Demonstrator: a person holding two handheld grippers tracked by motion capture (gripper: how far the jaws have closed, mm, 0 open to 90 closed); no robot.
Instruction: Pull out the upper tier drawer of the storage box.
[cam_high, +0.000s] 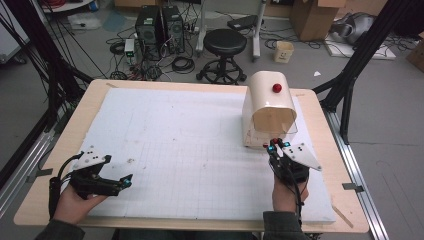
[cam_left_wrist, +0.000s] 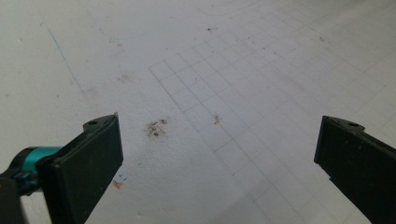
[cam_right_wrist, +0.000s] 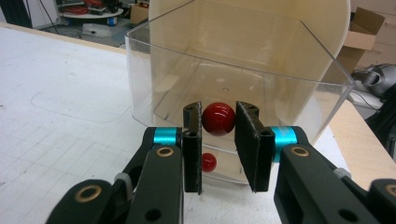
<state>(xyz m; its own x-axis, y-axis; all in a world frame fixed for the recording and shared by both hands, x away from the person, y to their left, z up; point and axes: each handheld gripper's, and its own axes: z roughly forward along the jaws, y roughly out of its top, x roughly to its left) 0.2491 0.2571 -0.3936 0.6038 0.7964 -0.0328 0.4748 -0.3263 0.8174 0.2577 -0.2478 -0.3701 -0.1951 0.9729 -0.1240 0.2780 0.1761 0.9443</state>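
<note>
The right gripper (cam_right_wrist: 218, 122) is pinching a red knob (cam_right_wrist: 218, 118) between its nearly closed jaws, at the front of a clear drawer (cam_right_wrist: 289, 70) sitting near the centre of the right gripper view. The knob is looking round and glossy, and a smaller red spot below it is probably its reflection in the plastic. The drawer is belonging to a cream bread-box-shaped container (cam_high: 267, 102) standing right of centre in the high view, a second red knob (cam_high: 276, 88) showing on its top. The left gripper (cam_high: 122, 182) is hovering at the lower left of the high view, jaws spread wide over the white desk (cam_left_wrist: 261, 70), holding nothing.
</note>
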